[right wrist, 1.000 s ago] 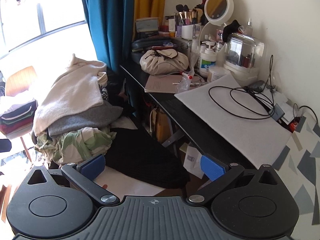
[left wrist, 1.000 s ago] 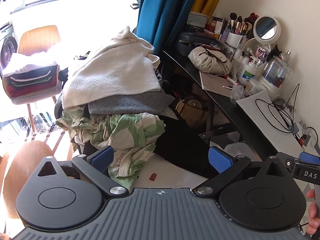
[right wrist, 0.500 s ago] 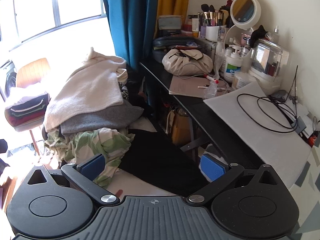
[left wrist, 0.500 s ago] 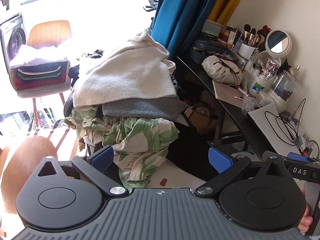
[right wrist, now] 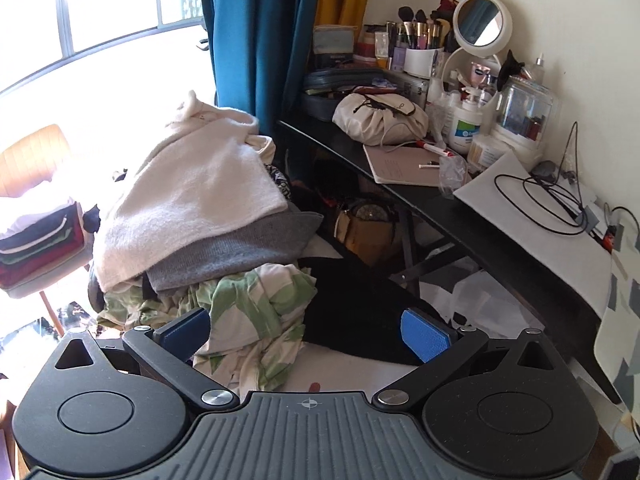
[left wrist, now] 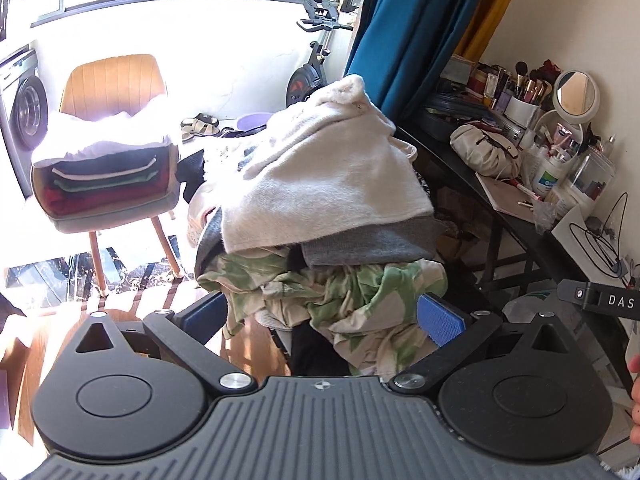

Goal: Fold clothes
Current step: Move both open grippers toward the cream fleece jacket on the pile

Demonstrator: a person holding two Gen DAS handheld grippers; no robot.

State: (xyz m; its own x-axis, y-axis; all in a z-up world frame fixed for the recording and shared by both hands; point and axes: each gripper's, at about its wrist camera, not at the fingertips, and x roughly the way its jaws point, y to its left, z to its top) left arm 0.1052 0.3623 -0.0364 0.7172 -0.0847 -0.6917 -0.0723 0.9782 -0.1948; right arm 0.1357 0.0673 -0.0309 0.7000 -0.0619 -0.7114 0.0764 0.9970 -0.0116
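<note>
A heap of unfolded clothes lies ahead: a cream fleece (left wrist: pixel 332 176) (right wrist: pixel 200 196) on top, a grey knit (left wrist: pixel 368 240) (right wrist: pixel 240 248) under it, a green and white patterned garment (left wrist: pixel 332 300) (right wrist: pixel 256 304) at the front, and a black garment (right wrist: pixel 356 300) to the right. My left gripper (left wrist: pixel 320 316) is open, its blue pads either side of the green garment's hanging edge, holding nothing. My right gripper (right wrist: pixel 306 332) is open and empty, just short of the green and black garments.
A chair (left wrist: pixel 108 88) at left holds a stack of folded clothes (left wrist: pixel 104 184). A black desk (right wrist: pixel 460 220) at right is crowded with cosmetics, a round mirror (right wrist: pixel 480 20), a cream pouch (right wrist: pixel 380 120), a notebook and cables. A blue curtain (right wrist: pixel 256 40) hangs behind. An exercise bike (left wrist: pixel 316 60) stands by the window.
Both grippers have swung left and come closer to the clothes heap. The green garment now sits between the left gripper's pads. Both stay open.
</note>
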